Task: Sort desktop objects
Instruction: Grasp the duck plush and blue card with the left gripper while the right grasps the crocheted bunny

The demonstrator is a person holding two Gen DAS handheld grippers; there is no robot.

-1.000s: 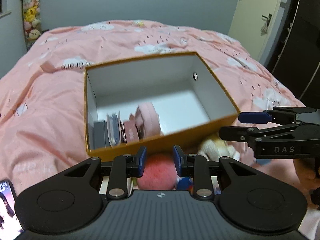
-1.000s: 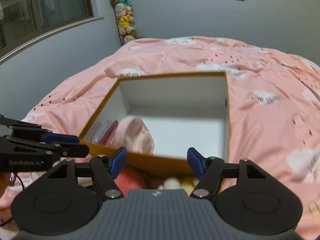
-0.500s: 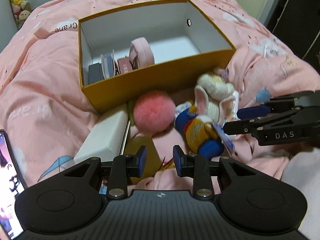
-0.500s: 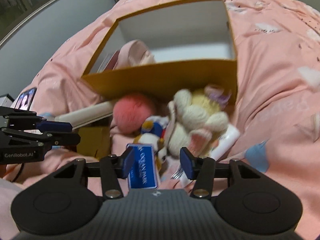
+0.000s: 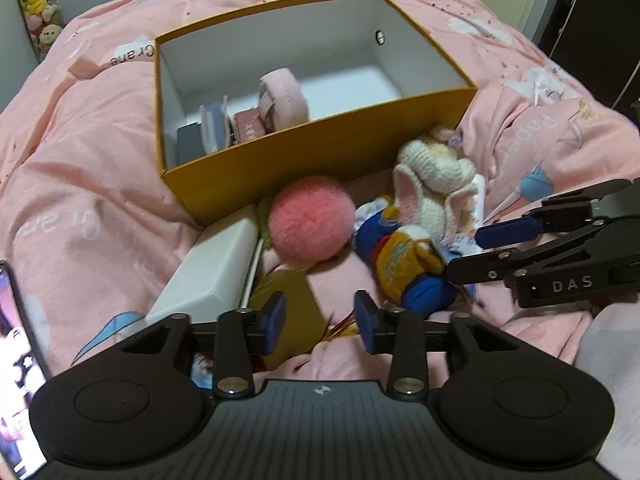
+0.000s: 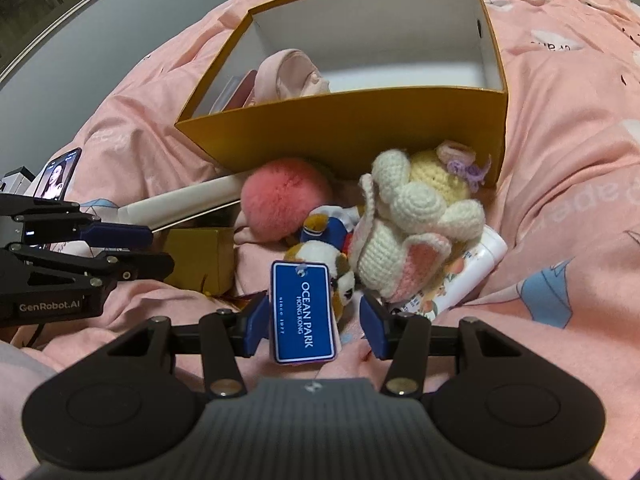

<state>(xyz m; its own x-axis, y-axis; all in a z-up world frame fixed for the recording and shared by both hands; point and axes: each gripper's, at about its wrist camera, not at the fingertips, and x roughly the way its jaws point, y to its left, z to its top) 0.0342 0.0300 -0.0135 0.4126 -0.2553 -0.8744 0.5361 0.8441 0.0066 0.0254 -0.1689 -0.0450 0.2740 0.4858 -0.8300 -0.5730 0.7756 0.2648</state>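
Left wrist view: the left tool [image 5: 319, 322] hangs open over the pink bed cover [image 5: 80, 184], its blue pads apart with nothing between them. Just ahead lie a small yellow box [image 5: 292, 300] and a white box [image 5: 218, 268], the two touching. Beyond them a fluffy pink ball [image 5: 310, 222] rests against the front wall of the big open yellow box [image 5: 320, 160], which holds a pink pouch [image 5: 284, 96] and some small cases in its left corner. Right of the ball lie a blue-and-orange plush toy [image 5: 404, 256] and a knitted white rabbit [image 5: 436, 176], touching each other. The right tool [image 5: 472, 252] comes in from the right edge, its fingers apart at the plush toy. A lit phone [image 5: 16, 368] sits at the left edge.

Right wrist view: the right tool [image 6: 314, 320] is open, its pads on either side of a blue tag [image 6: 303, 311] reading OCEAN PARK HONG KONG, without pressing it. The tag hangs from the plush toy [image 6: 324, 256]. The knitted rabbit [image 6: 412, 216] lies over a white bottle [image 6: 468, 268]. The pink ball [image 6: 280, 200] touches the big box [image 6: 360, 128]. The left tool [image 6: 156, 248] reaches in from the left, beside the small yellow box [image 6: 200, 260].
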